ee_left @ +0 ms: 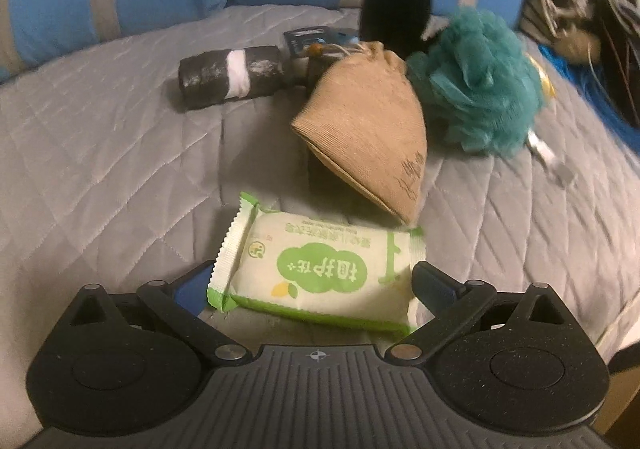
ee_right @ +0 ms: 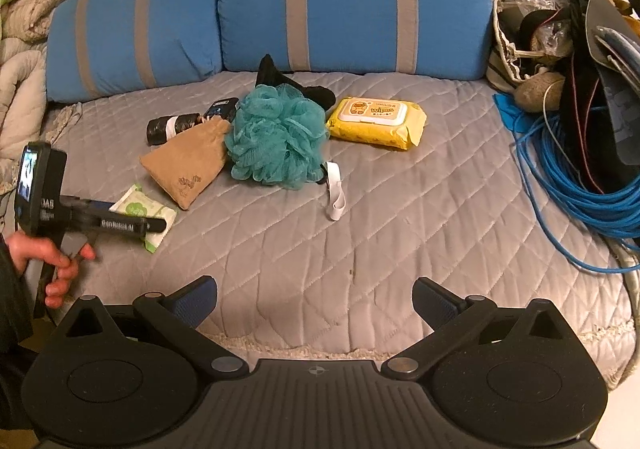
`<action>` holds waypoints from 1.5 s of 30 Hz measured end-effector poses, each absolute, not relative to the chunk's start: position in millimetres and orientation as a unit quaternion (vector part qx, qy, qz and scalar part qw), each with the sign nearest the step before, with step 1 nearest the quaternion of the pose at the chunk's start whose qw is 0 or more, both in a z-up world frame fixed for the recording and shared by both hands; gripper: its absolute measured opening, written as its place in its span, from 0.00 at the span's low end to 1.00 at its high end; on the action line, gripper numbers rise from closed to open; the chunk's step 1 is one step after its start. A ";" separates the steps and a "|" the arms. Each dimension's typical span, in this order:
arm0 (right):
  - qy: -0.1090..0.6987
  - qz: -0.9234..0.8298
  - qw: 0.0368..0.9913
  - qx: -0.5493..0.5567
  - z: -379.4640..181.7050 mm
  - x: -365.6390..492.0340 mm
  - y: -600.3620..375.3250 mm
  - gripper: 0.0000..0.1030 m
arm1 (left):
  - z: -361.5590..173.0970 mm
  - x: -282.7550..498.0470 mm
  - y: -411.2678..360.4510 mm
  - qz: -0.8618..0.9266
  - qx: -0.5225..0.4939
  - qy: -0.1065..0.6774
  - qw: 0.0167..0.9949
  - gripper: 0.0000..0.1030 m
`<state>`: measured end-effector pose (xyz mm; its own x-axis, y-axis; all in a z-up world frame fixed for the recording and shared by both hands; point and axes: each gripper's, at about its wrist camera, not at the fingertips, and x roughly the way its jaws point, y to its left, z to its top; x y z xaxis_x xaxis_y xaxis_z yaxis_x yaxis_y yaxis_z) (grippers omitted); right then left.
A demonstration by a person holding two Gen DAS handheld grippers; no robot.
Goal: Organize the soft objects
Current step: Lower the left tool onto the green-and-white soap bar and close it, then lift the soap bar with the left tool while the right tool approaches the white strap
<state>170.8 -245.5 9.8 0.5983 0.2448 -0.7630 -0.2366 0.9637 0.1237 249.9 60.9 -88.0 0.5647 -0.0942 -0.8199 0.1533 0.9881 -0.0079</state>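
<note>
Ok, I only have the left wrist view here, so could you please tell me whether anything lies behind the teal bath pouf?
Observer: Yes, a yellow wipes pack lies flat on the quilt, just to the right of the teal bath pouf.
Operator: Thank you. What is the right gripper doing?
Observer: The right gripper is open and holds nothing. It is over a bare part of the quilt near the front edge.
Operator: Is anything in its way on the right?
Observer: A coil of blue cable lies along the quilt's right side, well apart from the wipes pack.
</note>
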 end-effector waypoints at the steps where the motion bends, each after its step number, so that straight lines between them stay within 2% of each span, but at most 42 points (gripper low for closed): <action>1: 0.427 0.134 0.894 0.007 10.6 171.8 -245.4 1.00 | -89.0 248.0 58.4 -0.073 0.042 0.460 0.884 1.00; 6: 0.426 0.131 0.895 0.021 13.4 174.8 -243.6 1.00 | -92.7 248.7 60.5 -0.070 0.044 0.463 0.882 1.00; 8: 0.424 0.132 0.896 0.020 13.8 175.9 -240.8 1.00 | -90.9 249.7 62.3 -0.064 0.037 0.465 0.882 0.95; 10: 0.424 0.131 0.896 0.017 13.1 176.1 -238.2 1.00 | -87.9 249.0 60.8 -0.062 0.036 0.465 0.882 0.83; 12: 0.428 0.129 0.894 0.016 11.7 174.2 -236.9 1.00 | -85.1 248.9 59.4 -0.056 0.036 0.467 0.882 0.81; 19: 0.420 0.114 0.900 -0.021 8.5 158.8 -235.4 1.00 | -78.9 244.1 62.2 -0.042 0.016 0.475 0.879 0.80; 28: 0.421 0.118 0.900 0.000 6.7 153.9 -244.3 1.00 | -55.1 216.3 71.1 -0.015 -0.006 0.474 0.881 0.80; 45: 0.391 0.137 0.910 -0.019 10.4 147.0 -242.5 1.00 | -2.7 115.5 57.1 -0.009 -0.027 0.427 0.904 0.80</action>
